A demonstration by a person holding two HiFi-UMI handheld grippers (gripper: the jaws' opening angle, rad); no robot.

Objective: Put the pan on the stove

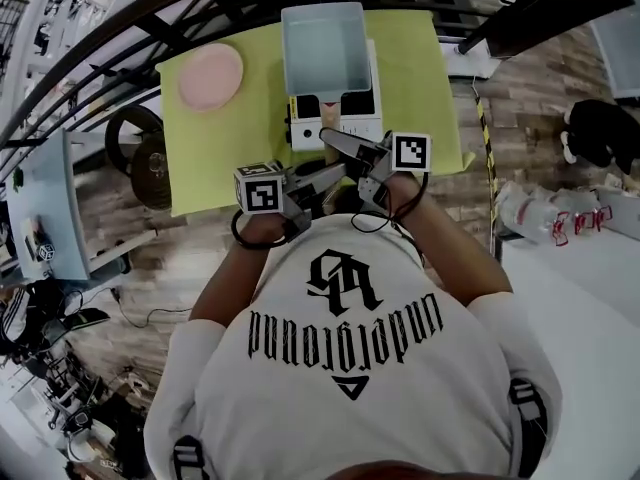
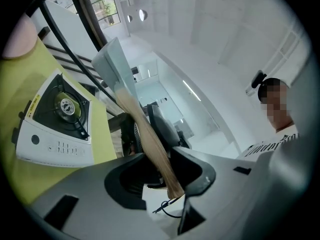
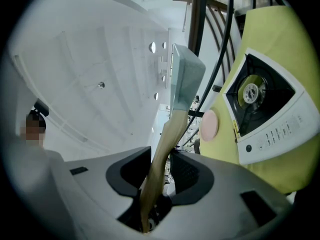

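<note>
A pale blue rectangular pan (image 1: 325,46) with a wooden handle (image 1: 331,109) hangs in the air over a white single-burner stove (image 1: 305,131). Both grippers hold the handle. My left gripper (image 1: 322,175) is shut on it near its end, and my right gripper (image 1: 342,141) is shut on it a little closer to the pan. In the left gripper view the handle (image 2: 152,139) runs between the jaws up to the tilted pan (image 2: 116,66), with the stove's bare burner (image 2: 64,105) below left. The right gripper view shows the handle (image 3: 165,144), the pan (image 3: 185,79) and the stove (image 3: 265,114).
The stove stands on a yellow-green mat (image 1: 425,78) covering a small table. A pink plate (image 1: 211,76) lies at the mat's far left. Black railings curve behind the table. Dark weight plates (image 1: 150,163) lie on the floor to the left, and a white tabletop (image 1: 585,298) is at the right.
</note>
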